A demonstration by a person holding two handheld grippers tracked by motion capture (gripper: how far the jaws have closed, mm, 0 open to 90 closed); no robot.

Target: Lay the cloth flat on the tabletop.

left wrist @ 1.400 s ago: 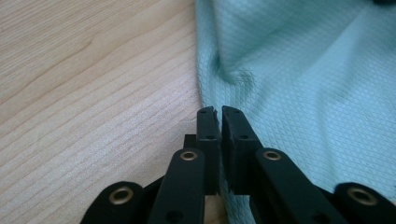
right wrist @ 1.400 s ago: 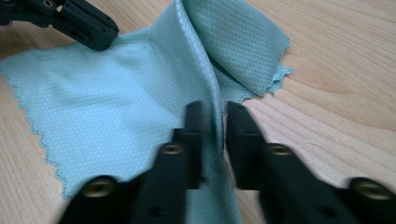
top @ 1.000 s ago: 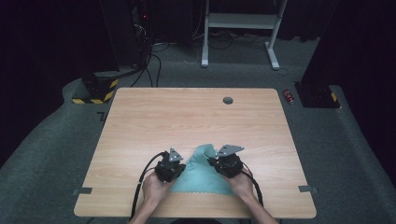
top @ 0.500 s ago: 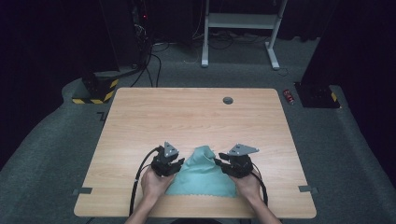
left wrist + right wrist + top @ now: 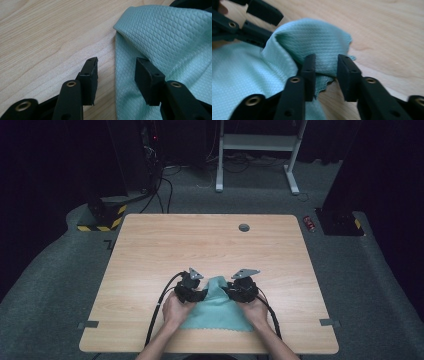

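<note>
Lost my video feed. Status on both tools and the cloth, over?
Left tool open, astride cloth edge. Right tool open, jaws closing around a raised fold, no pinch visible. Nothing in the way on table.

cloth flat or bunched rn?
Partly bunched: the cloth humps up at its far edge between both grippers; the near part lies flat.

high view looks down from above; gripper views closely share the cloth (image 5: pixel 216 307).
</note>
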